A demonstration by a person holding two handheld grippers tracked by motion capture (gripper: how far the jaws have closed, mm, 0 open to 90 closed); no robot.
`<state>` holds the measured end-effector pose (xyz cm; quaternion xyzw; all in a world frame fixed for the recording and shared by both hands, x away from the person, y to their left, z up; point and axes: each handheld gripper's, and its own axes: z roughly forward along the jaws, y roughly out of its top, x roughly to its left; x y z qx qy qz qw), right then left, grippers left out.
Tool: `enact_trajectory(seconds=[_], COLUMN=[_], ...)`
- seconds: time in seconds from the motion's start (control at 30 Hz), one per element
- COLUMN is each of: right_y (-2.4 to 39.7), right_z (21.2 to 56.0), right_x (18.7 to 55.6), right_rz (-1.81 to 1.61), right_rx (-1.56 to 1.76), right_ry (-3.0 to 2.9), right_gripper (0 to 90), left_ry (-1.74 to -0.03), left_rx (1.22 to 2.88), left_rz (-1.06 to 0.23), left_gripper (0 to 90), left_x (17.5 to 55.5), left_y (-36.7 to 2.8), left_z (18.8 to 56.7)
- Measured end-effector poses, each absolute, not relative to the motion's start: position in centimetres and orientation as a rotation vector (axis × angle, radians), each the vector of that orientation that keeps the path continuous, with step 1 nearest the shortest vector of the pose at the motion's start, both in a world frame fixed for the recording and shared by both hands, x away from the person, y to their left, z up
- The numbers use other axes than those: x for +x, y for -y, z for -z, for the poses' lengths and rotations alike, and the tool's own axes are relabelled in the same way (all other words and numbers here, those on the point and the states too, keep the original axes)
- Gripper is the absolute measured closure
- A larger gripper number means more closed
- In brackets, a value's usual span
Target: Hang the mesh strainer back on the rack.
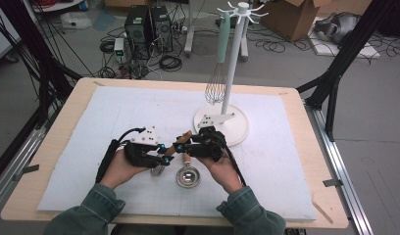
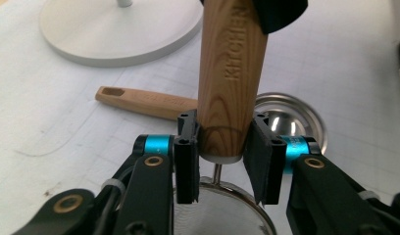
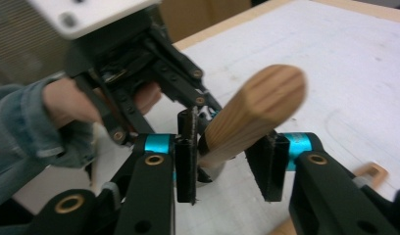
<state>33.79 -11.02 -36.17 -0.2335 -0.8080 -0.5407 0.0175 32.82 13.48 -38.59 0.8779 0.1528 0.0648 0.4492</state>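
While a whisk [image 1: 216, 73] is already hung on the white rack [image 1: 231, 68] toward the far right of the mat [image 1: 114, 117], two wooden-handled utensils are left near the front edge. One, a strainer [image 2: 222, 215] with a wooden handle [image 2: 231, 73], is held clear of the mat: the left gripper [image 2: 222, 152] is clamped on the handle's lower end, just above the metal ferrule. The right gripper [image 3: 222, 161] is brought over the same handle from the opposite side, its jaws set around it, though firm contact cannot be told. A metal ladle [image 1: 187, 175] is left lying below, unhung. Both hands are held low and close together, grippers nose to nose.
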Motion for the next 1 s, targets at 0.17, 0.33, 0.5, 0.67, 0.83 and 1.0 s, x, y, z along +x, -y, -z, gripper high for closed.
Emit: enact_trajectory(seconds=[0.17, 0.33, 0.5, 0.67, 0.83, 1.0], right_y=[10.6, 10.2, 9.8, 9.4, 8.8, 8.1], right_z=[35.7, 35.3, 34.7, 34.3, 34.3, 34.4], right_x=[33.5, 33.3, 33.3, 33.3, 33.2, 33.0], right_rz=[1.693, 1.688, 1.689, 1.721, 1.750, 1.762], right_rx=[-0.619, -0.528, -0.455, -0.462, -0.534, -0.595], right_ry=[2.553, 2.578, 2.580, 2.581, 2.605, 2.642], right_gripper=[69.9, 70.0, 70.0, 69.8, 67.7, 65.5], left_ry=[-0.365, -0.353, -0.330, -0.339, -0.370, -0.402], left_rx=[2.139, 2.104, 2.074, 2.069, 2.074, 2.062], left_rz=[-0.095, -0.060, -0.010, -0.042, -0.097, -0.133], left_gripper=[62.2, 60.1, 64.5, 67.1, 68.8, 69.3], left_x=[33.0, 33.1, 33.2, 33.0, 32.9, 32.9], left_y=[-14.1, -14.6, -14.9, -15.0, -15.0, -15.2], left_z=[38.5, 38.1, 37.8, 37.6, 37.4, 37.2])
